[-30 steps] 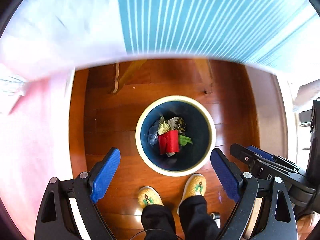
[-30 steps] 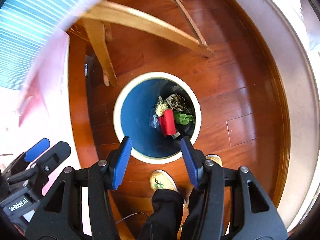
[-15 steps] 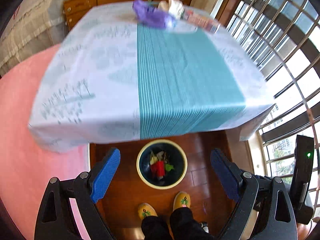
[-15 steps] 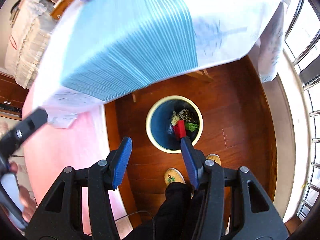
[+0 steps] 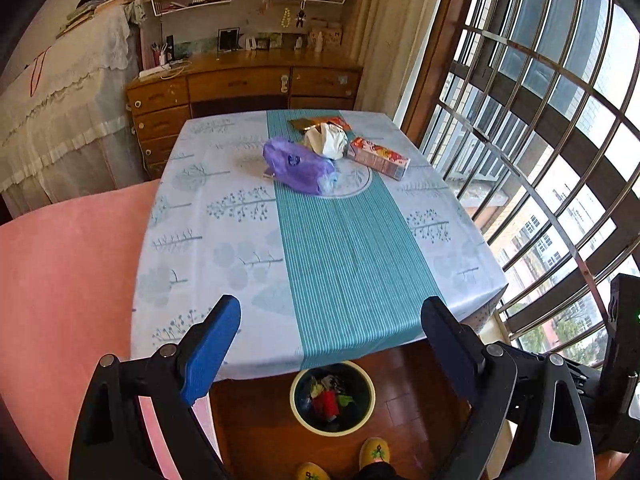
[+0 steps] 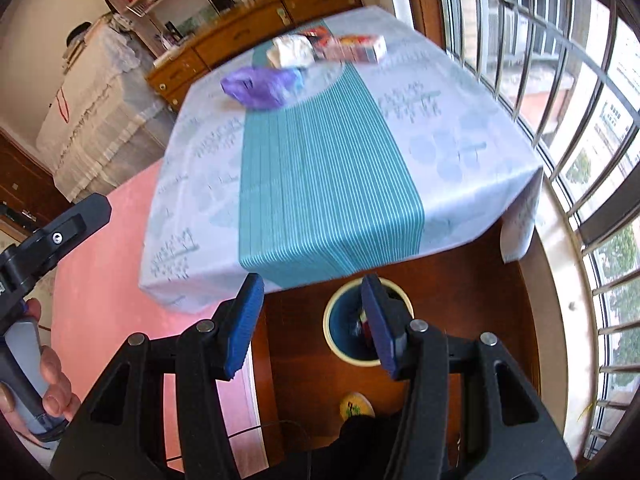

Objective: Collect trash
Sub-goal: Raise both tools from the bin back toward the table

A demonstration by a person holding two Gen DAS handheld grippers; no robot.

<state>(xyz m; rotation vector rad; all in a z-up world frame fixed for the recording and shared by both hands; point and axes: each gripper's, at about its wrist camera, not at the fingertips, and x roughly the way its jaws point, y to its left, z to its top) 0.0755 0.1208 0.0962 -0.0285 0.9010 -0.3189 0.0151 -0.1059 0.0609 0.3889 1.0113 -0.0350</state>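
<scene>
We've got both grippers up over the near edge of the cloth-covered table (image 5: 224, 240), nothing in either. Left gripper (image 5: 330, 344): blue pads spread wide, empty. Right gripper (image 6: 310, 320): pads parted about halfway, nothing btwn them.

Trash left to collect sits at the far end of the table, well ahead of both: crumpled purple plastic bag (image 5: 298, 164) nearest us, white crumpled paper wad (image 5: 326, 140) just behind it, flat red-and-white carton (image 5: 378, 157) off to the right, long axis slanting away to the left. Round cream-rimmed blue bin (image 5: 332, 396) is on the floor below (already holding scraps).

Our call: the purple bag lies roughly centre-left, so the left gripper looks nearer; the carton suits the right.
</scene>
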